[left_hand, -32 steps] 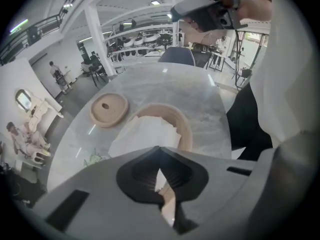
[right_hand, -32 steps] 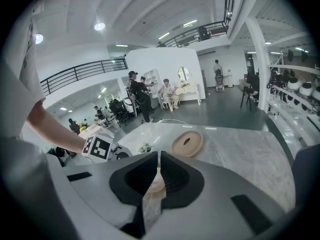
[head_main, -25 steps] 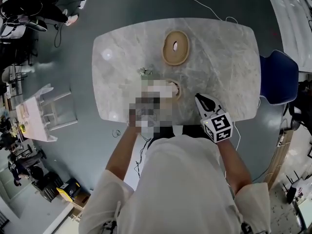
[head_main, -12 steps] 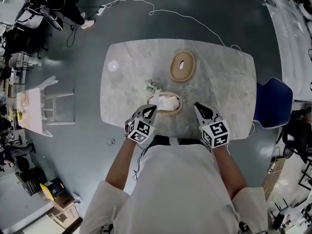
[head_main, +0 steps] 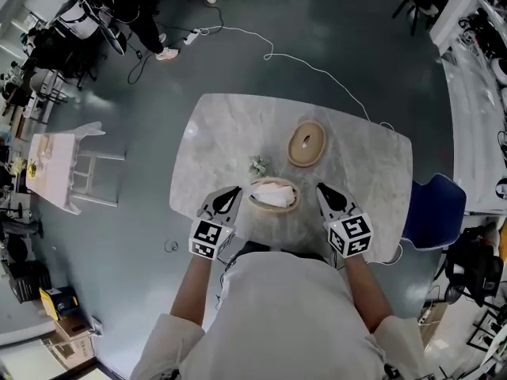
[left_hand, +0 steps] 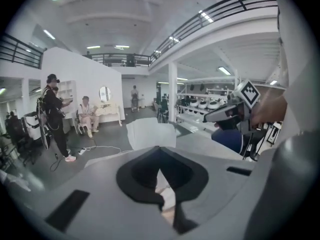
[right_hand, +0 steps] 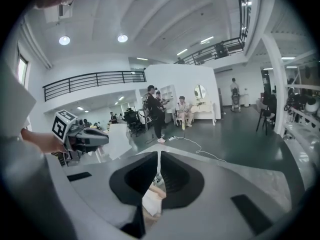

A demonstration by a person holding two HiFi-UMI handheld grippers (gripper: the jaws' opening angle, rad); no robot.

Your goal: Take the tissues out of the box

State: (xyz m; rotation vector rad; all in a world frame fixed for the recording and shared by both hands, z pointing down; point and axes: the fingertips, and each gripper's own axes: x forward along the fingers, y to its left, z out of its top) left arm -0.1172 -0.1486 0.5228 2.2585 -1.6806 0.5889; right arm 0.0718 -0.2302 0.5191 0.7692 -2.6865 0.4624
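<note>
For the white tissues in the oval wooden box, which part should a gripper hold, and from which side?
Probably best to pinch the middle of the top tissues from straight above: the box is open on top, and its wooden rim walls in their sides.

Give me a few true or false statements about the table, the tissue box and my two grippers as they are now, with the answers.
1. The round lid lies on the table, off the box. True.
2. The box is empty. False: white tissues lie in it.
3. The left gripper and the right gripper both have their jaws together, with nothing in them. True.
4. The blue chair stands at the table's left side in the head view. False: it stands at the right side.
5. The box sits between the two grippers. True.
</note>
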